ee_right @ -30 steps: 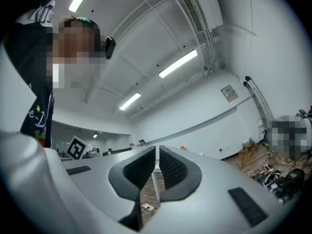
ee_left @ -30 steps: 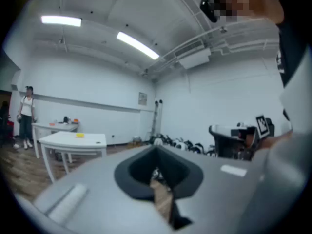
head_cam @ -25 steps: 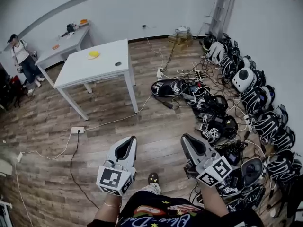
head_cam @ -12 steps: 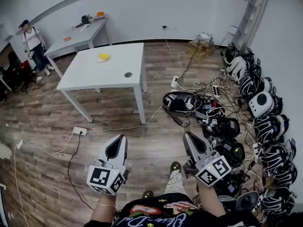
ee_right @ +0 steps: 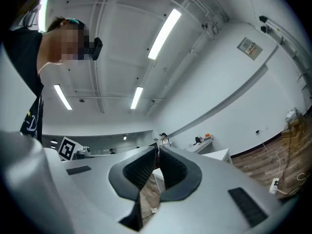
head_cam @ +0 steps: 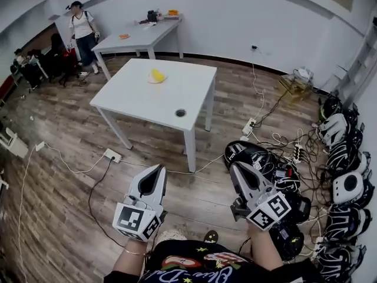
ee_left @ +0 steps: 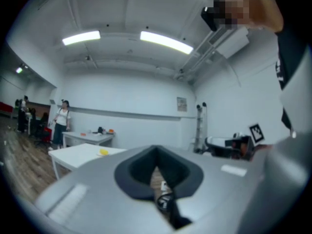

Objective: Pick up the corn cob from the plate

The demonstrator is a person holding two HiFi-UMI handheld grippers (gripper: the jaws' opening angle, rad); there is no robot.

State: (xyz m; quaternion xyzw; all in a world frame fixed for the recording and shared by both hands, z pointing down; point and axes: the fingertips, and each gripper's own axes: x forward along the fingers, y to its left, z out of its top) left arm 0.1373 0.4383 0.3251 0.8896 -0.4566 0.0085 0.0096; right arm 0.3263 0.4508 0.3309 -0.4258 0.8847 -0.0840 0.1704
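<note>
Corn cob: the small yellow corn cob (head_cam: 156, 75) is a bright lump, too small here to show kernels or ends. It lies toward the far edge of the white square-topped table (head_cam: 138, 99), at about eleven o'clock from the tabletop's middle.
Plate: only a pale rim shows around the cob, and I cannot tell it clearly from the tabletop.
Nearby on the table: a small dark round thing (head_cam: 180, 112) sits at five o'clock from the cob, well apart from it and close to the near edge.
Progress: by my reading nothing of the pick is done. The cob lies untouched and no gripper is near the table.
Left to do: reach the table, open a pair of jaws, close them on the cob and lift it.
Left gripper: the grey left gripper (head_cam: 158, 171) is low in the head view, at about six o'clock from the cob and well apart from it. Its jaws are together with nothing between them.
Right gripper: the grey right gripper (head_cam: 234, 168) is at about five o'clock from the cob, equally far off. Its jaws are closed and empty.
Room: a second pale table (head_cam: 138, 37) stands at twelve o'clock beyond the cob, with a standing person (head_cam: 81, 31) at ten o'clock. A heap of black and white headsets and cables (head_cam: 341, 158) lies at three to four o'clock on the wooden plank floor (head_cam: 59, 205).
</note>
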